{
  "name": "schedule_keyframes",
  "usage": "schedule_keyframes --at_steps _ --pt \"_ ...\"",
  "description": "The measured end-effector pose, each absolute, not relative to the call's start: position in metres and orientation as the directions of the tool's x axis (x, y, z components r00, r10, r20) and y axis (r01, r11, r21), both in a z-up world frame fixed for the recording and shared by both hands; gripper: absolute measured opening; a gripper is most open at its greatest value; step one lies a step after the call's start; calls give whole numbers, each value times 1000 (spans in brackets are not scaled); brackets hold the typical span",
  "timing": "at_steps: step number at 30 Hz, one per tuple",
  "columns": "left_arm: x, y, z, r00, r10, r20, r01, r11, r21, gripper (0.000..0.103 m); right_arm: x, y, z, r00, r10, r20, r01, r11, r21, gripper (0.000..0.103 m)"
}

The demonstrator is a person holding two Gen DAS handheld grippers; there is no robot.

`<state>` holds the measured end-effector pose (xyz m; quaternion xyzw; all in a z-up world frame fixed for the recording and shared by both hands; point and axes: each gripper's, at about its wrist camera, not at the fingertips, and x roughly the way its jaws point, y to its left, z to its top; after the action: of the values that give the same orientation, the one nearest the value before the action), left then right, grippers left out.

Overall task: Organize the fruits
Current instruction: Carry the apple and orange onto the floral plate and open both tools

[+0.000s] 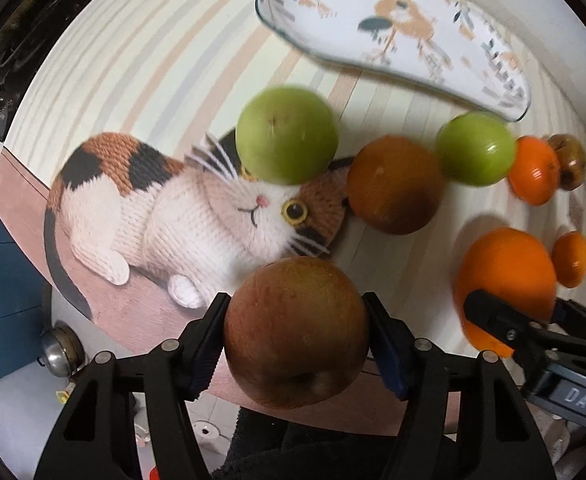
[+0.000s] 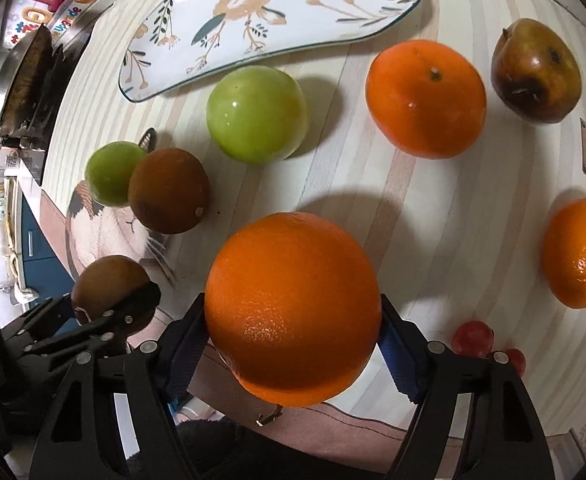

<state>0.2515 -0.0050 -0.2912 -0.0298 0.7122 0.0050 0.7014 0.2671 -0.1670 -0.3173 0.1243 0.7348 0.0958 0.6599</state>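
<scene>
**Fruits in both grips, plate waiting at the far side**

Fruits lie scattered over the striped surface (image 2: 373, 184), and I have one in each hand. My left hand-held gripper (image 1: 297, 336) is closed on a brown russet apple (image 1: 297, 332), pads pressed to its two flanks at the widest part, so it sits level and cannot roll out. My right hand-held gripper (image 2: 293, 340) clamps a large orange (image 2: 293, 308) the same way, across its middle; its shadow falls apart from it on the cloth, so I judge it is lifted clear.

I hold both near my edge of the surface because the flowered plate (image 2: 277, 12) at the far side has nothing on it yet, and that is the likely place to gather them. Between me and it the loose pieces crowd the way: a big green apple (image 2: 257, 116) just near the plate's rim, a smaller green one (image 2: 109, 172) touching a brown round fruit (image 2: 169, 190) on the left, a mandarin (image 2: 425, 98) and a bruised pear-like fruit (image 2: 535, 70) on the right, another mandarin (image 2: 579, 252) nearer on that side, and red grapes (image 2: 473, 338) just beside my right finger.

Carrying over them rather than through them seems wise, since a nudge would set round fruit rolling; the knitted-cat print (image 1: 197, 208) on the left is only pattern
</scene>
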Motion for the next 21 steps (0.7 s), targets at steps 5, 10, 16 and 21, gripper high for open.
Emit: schedule_keyframes --at_steps 5,10,16,21 --pt "267 -8 -240 63 -96 -993 -47 994 -99 63 276 -180 -280 -36 367 -930 72 929 364 80" --pt "308 8 -200 145 -173 -974 -42 983 -181 63 308 -190 -228 65 409 -910 44 910 412 80" --pt "394 15 -198 160 -191 -968 -46 979 -200 63 381 -192 -217 131 355 -926 -2 934 358 80" --pt "456 13 -254 32 -228 -973 -70 971 -230 63 437 -176 -257 95 283 -955 -18 959 282 80"
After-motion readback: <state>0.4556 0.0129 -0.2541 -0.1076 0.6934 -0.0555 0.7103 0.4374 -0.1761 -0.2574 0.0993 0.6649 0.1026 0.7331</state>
